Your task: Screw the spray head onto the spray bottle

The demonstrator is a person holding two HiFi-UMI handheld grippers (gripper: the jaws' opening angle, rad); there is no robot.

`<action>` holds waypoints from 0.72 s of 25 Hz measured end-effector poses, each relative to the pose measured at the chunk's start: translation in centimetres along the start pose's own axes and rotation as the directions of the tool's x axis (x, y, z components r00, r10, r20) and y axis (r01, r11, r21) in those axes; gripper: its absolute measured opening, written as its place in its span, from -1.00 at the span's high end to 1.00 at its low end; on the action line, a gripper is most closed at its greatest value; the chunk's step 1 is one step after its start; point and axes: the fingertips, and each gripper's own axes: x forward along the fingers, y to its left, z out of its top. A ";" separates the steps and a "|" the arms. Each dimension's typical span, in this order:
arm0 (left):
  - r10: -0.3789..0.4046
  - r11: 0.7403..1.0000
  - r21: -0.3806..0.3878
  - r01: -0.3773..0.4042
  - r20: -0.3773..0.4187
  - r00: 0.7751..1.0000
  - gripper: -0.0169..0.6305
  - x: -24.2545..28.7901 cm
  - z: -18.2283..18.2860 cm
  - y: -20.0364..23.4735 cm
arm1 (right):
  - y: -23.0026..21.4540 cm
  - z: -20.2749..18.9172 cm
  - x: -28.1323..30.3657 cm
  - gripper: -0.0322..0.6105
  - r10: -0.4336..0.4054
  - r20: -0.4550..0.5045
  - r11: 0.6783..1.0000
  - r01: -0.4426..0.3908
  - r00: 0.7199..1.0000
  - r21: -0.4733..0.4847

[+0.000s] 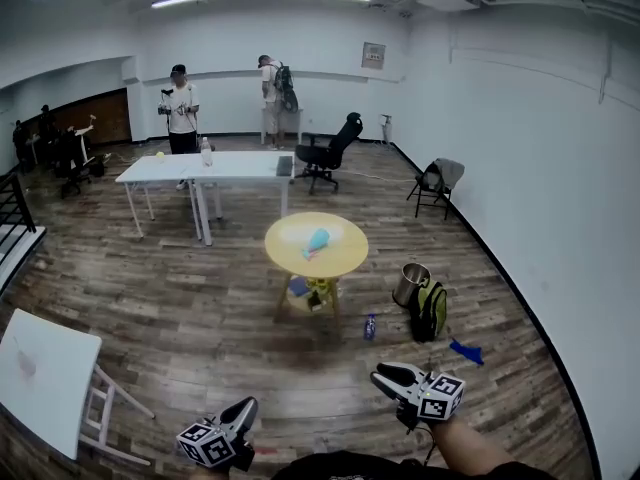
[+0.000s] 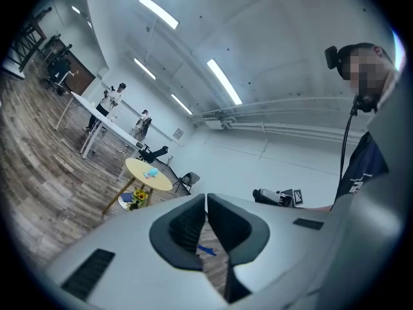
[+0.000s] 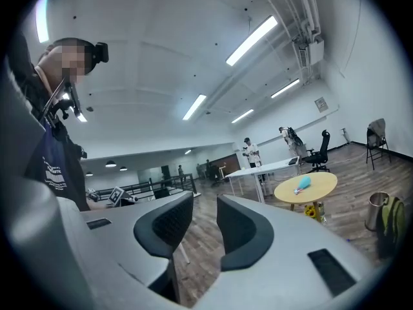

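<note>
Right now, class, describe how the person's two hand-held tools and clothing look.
Left tool and right tool: pale grey bodies, black textured pads, each bearing a cube of black-and-white square markers. The person wears a dark top with white print.

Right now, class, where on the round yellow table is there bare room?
The round table is bare all round the spray bottle at its middle, to the rim. Crowded: underneath it, and the floor by the metal bin and green backpack.

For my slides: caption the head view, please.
Left tool and right tool held low, empty, facing the yellow table with the spray bottle.
</note>
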 end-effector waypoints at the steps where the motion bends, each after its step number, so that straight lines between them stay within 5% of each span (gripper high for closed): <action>1: -0.008 1.000 -0.006 0.008 -0.004 1.000 0.84 0.6 0.1 0.4 | -0.3 0.0 0.4 0.51 -0.002 -0.007 1.000 0.002 1.000 0.001; 12: 0.011 0.999 0.040 -0.008 -0.075 0.997 0.84 18.2 2.4 3.1 | -17.8 3.4 2.8 0.44 0.038 0.047 0.998 -0.040 0.998 0.045; 18: 0.047 0.997 0.061 -0.048 0.010 0.999 0.84 31.8 6.5 2.5 | -30.8 9.8 4.6 0.42 0.143 0.029 0.990 -0.143 0.989 -0.004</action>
